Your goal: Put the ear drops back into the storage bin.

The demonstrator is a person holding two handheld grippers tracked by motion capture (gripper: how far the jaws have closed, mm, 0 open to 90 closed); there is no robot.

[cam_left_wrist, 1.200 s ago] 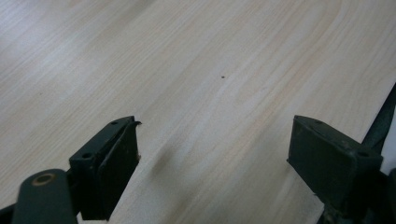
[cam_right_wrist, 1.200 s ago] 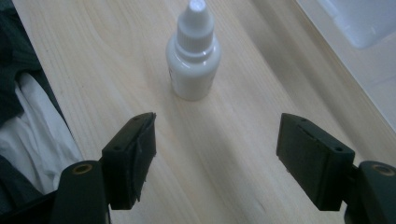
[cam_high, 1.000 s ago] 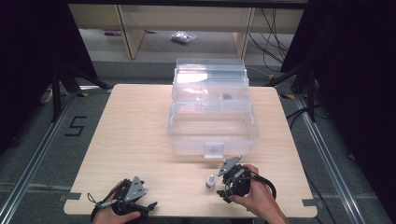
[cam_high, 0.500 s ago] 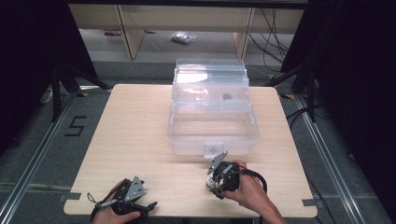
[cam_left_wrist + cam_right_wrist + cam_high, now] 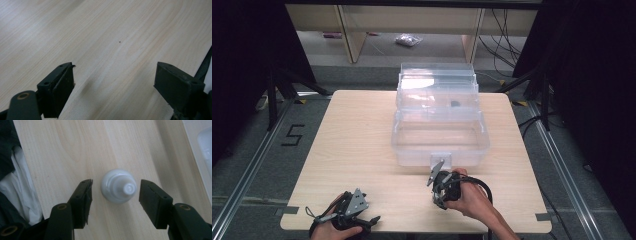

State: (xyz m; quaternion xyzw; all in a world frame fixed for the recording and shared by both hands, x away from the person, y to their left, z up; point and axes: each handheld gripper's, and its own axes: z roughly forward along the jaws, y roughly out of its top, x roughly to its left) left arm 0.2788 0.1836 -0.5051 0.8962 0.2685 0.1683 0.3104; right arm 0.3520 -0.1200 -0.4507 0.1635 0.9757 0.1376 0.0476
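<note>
A small white bottle (image 5: 119, 186) with a narrow nozzle cap stands upright on the wooden table (image 5: 362, 135), seen from above in the right gripper view. My right gripper (image 5: 116, 188) points down over it, with one jaw on each side. The jaws have just been closing, and a narrow gap still shows on both sides of the bottle. In the high view the right gripper (image 5: 439, 187) sits just in front of the clear box's latch and covers the bottle. My left gripper (image 5: 349, 214) rests at the table's near left edge, and its jaws (image 5: 115, 75) stand wide apart over bare wood.
A clear plastic tiered box (image 5: 439, 135) stands open at the middle far side of the table, with a small dark item (image 5: 455, 104) in its upper tray. White cloth (image 5: 17, 187) shows at the left of the right gripper view. Shelving stands beyond the table.
My right gripper has moved left over the small white bottle, which now lies under it, and its jaws have narrowed around the bottle. The left gripper has stayed where it was.
</note>
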